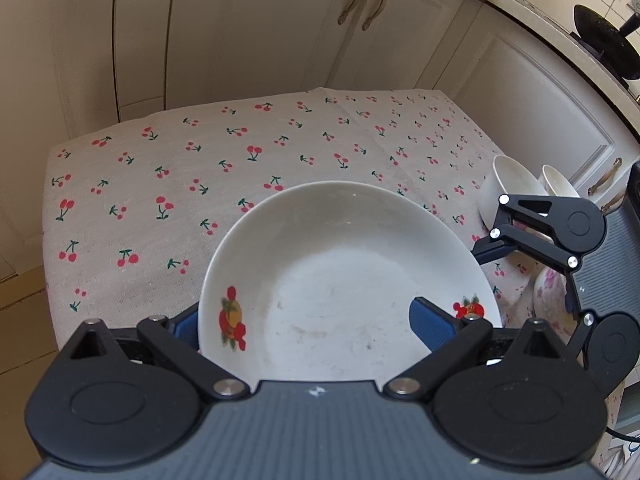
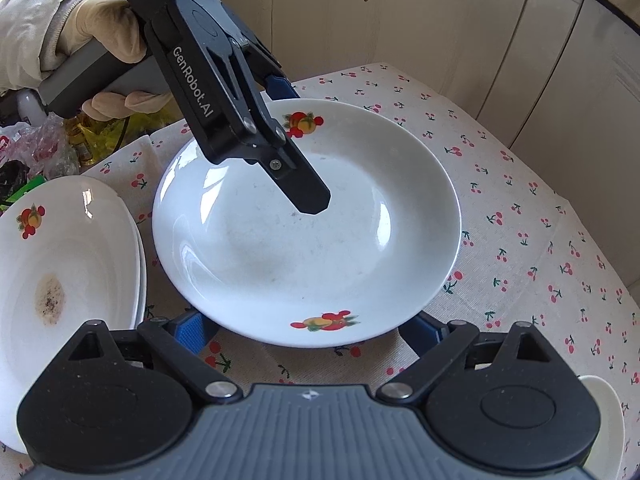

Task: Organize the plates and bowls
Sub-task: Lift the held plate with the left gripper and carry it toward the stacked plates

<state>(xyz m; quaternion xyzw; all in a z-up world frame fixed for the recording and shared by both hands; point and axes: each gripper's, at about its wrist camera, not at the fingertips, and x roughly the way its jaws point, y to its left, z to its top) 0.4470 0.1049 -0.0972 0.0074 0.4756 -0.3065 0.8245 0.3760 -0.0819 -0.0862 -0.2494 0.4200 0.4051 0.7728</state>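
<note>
A white plate with fruit prints (image 1: 344, 280) (image 2: 308, 224) is over the cherry tablecloth (image 1: 200, 168). My left gripper (image 1: 308, 320) straddles its near rim, one blue finger (image 1: 430, 326) over the plate and the other below the rim; in the right wrist view the left gripper (image 2: 296, 152) reaches in from the upper left, one finger over the plate. My right gripper (image 2: 308, 332) is open, its blue fingers (image 2: 192, 330) under the near rim, apart from it. A stack of similar plates (image 2: 60, 260) lies at the left.
Two white bowls (image 1: 508, 188) lie at the table's right edge beside my right gripper (image 1: 496, 240). A floral bowl (image 1: 550, 300) sits below them. Cabinets (image 1: 280, 20) stand behind the table. Bags and clutter (image 2: 48, 148) are far left. A white bowl rim (image 2: 608, 420) shows lower right.
</note>
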